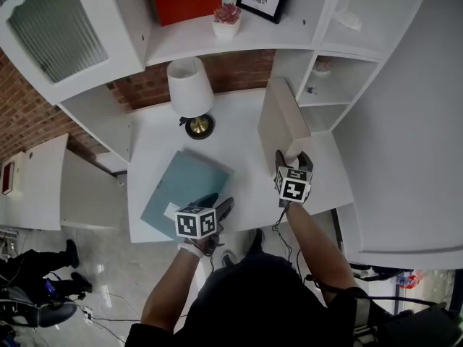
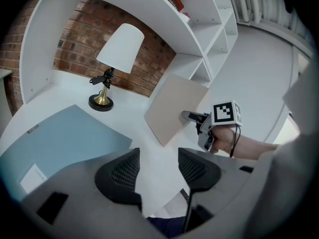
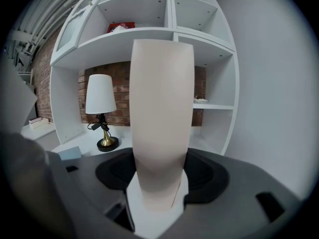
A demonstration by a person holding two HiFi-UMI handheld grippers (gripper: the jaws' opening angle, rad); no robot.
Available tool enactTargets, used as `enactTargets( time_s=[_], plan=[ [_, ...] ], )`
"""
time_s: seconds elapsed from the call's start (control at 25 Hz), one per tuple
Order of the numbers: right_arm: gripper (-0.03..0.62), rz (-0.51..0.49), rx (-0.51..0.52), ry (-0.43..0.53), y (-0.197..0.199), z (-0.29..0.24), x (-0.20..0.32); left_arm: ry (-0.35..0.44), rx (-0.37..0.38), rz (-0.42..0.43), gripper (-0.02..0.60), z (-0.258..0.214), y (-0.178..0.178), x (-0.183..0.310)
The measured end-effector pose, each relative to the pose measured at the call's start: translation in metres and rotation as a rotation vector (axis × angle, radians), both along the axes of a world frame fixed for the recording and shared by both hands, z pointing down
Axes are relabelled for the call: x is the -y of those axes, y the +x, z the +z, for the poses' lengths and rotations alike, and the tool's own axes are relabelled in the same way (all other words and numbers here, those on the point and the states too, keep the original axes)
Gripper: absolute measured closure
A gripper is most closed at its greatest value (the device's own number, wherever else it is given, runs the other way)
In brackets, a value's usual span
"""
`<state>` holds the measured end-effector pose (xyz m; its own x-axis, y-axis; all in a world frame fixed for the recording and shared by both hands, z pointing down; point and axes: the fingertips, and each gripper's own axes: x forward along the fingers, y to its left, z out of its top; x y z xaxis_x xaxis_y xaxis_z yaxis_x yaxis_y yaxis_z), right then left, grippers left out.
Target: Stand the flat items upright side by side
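Two flat items, one beige board (image 1: 278,118) raised on edge at the right of the desk (image 1: 242,186) near the shelf wall, clamped in the right gripper (image 3: 159,176), one blue folder (image 1: 181,186) flat at front left, left gripper (image 2: 158,171) wide apart and empty just beside it, one lamp (image 1: 192,92) behind, bare desk between the items.

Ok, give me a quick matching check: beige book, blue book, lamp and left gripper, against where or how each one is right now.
Things:
1. beige book
2. blue book
3. lamp
4. left gripper

States:
A. lies flat on the desk
B. open, nothing between its jaws
C. held upright in the right gripper
D. stands by the brick wall

Pairs: 1-C, 2-A, 3-D, 4-B
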<state>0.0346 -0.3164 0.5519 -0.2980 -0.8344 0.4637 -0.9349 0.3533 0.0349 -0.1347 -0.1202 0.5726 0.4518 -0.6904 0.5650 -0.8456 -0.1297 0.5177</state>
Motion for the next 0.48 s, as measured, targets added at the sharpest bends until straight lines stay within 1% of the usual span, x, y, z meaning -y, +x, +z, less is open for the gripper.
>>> enactTargets(
  time_s=[0.24,0.48],
  plan=[
    [0.307,0.008,-0.001,0.0,-0.006,0.001,0.041,-0.018,0.0,-0.033,0.344,0.001,-0.005,0.017],
    [0.306,0.016,0.002,-0.004,-0.018,0.006,0.07,-0.039,-0.041,-0.074,0.344,0.002,-0.007,0.025]
  ],
)
